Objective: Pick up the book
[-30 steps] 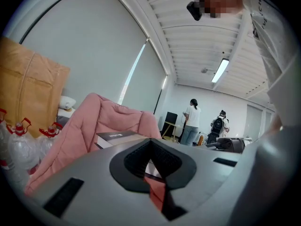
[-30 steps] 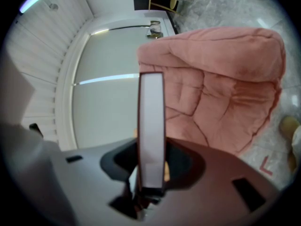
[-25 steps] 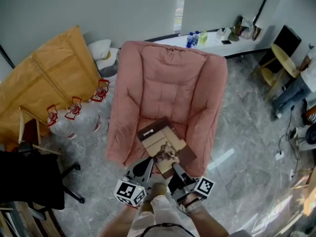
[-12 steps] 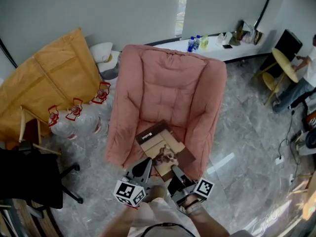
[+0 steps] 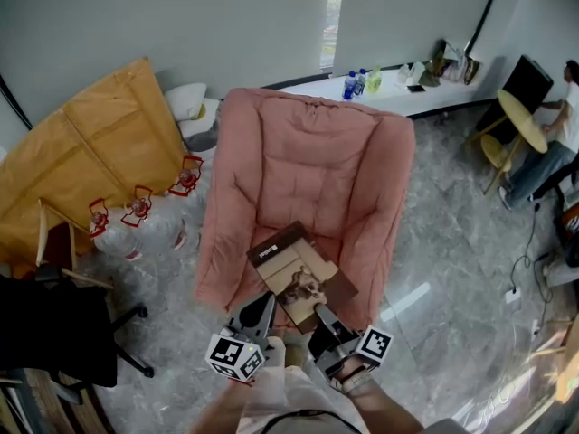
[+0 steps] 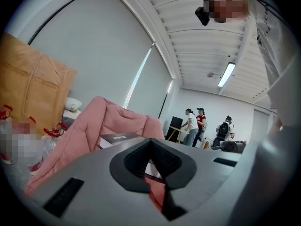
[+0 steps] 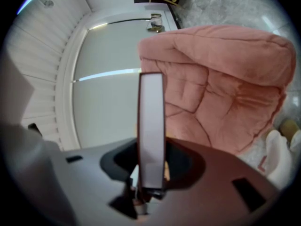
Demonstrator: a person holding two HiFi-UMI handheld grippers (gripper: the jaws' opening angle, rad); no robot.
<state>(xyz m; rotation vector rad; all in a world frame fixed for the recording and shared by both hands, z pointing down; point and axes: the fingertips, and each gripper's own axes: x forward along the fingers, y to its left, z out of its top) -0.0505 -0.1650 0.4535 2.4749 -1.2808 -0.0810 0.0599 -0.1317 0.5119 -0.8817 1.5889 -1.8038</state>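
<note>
While right gripper (image 7: pixel 150 180) fingers pinch the book (image 7: pixel 151 126), left gripper (image 5: pixel 268 302) fingers seem pressed together.

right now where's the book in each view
Head view: book low centre, at the seat front of the pink chair.
Left gripper view: book left of centre, dark cover lying flat just above the jaws.
Right gripper view: book dead centre, seen edge-on, upright between the jaws.
Shared landmark: the pink chair, behind the book in the left and right gripper views too.
</note>
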